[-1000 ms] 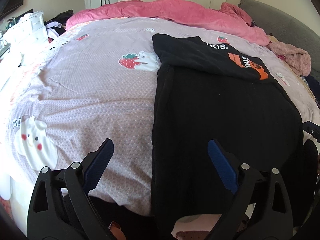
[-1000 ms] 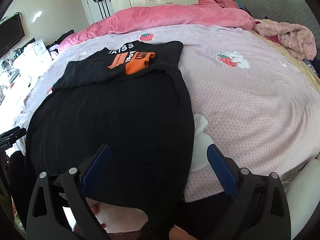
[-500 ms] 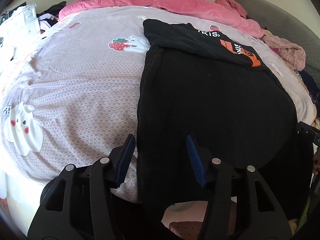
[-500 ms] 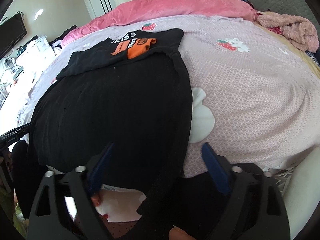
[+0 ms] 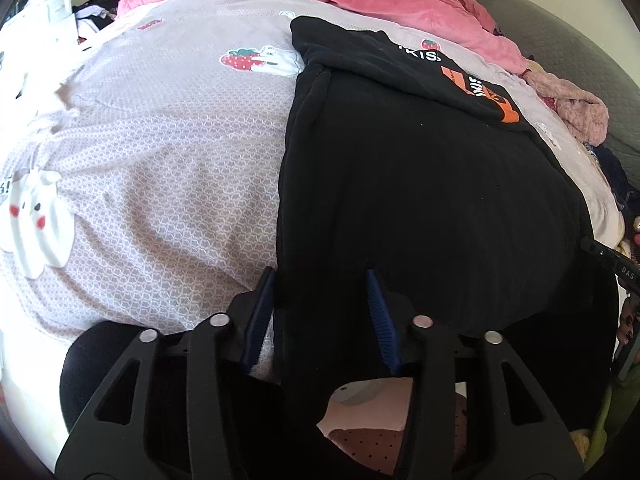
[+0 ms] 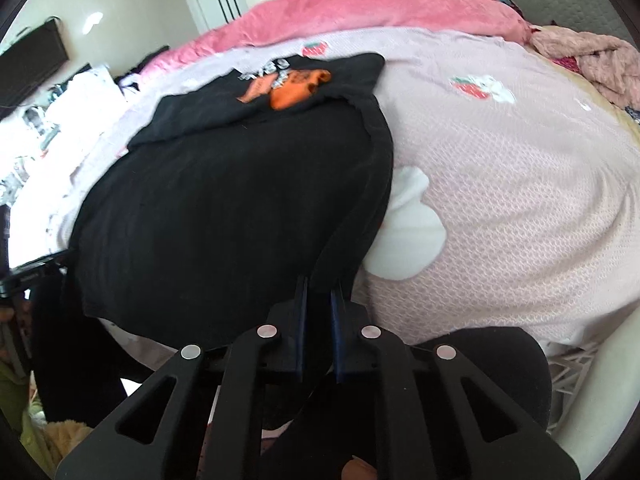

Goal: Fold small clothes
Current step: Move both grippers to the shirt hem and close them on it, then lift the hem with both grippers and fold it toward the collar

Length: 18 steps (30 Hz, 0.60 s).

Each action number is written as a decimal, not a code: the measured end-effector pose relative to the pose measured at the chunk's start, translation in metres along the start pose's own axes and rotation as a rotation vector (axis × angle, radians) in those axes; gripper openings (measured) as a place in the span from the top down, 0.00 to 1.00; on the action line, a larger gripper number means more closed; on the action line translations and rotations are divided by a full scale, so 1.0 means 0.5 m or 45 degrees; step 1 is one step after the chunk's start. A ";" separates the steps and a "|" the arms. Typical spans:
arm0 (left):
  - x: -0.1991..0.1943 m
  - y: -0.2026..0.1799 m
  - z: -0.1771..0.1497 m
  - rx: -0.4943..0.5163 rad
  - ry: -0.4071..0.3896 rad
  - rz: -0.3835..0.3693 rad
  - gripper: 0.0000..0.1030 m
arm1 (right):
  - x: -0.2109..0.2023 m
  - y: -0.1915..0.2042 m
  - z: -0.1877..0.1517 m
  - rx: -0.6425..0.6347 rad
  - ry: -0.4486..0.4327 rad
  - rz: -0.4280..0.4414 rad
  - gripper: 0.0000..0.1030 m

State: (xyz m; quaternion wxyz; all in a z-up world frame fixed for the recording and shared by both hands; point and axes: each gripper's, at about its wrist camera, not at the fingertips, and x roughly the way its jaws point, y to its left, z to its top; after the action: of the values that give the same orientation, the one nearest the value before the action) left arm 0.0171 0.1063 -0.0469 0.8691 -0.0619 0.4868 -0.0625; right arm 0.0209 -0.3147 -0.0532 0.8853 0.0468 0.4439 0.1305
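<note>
the black garment (image 5: 420, 184) lay flat on the lilac bedspread (image 5: 160, 152), long axis running from the near bed edge toward the pink quilt (image 6: 360, 16), its printed end folded over at the far side. the left gripper (image 5: 320, 312) straddled the near left hem, jaws partly apart. the right gripper (image 6: 319, 320) had its jaws pinched on the near right hem.

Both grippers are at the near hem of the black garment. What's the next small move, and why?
Probably finish shutting the left gripper before lifting. Its jaws straddle the black garment at the near left edge but a gap shows between them, while the right gripper looks pinched on the right edge. With both corners held, the hem can likely go toward the orange print.
</note>
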 end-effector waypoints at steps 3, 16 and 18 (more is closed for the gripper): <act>0.002 0.000 0.000 -0.004 0.003 -0.008 0.73 | 0.011 -0.004 -0.002 0.008 0.022 -0.019 0.90; -0.050 -0.002 0.016 -0.039 -0.132 -0.043 0.93 | -0.037 -0.006 0.016 -0.007 -0.121 0.053 0.92; -0.069 -0.003 0.030 -0.043 -0.168 -0.069 0.93 | -0.058 -0.002 0.032 -0.038 -0.186 0.048 0.92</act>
State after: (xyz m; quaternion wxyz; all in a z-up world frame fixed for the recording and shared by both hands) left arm 0.0119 0.1114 -0.0101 0.8961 -0.0935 0.4276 -0.0736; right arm 0.0172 -0.3228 -0.0215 0.9133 0.0514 0.3753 0.1497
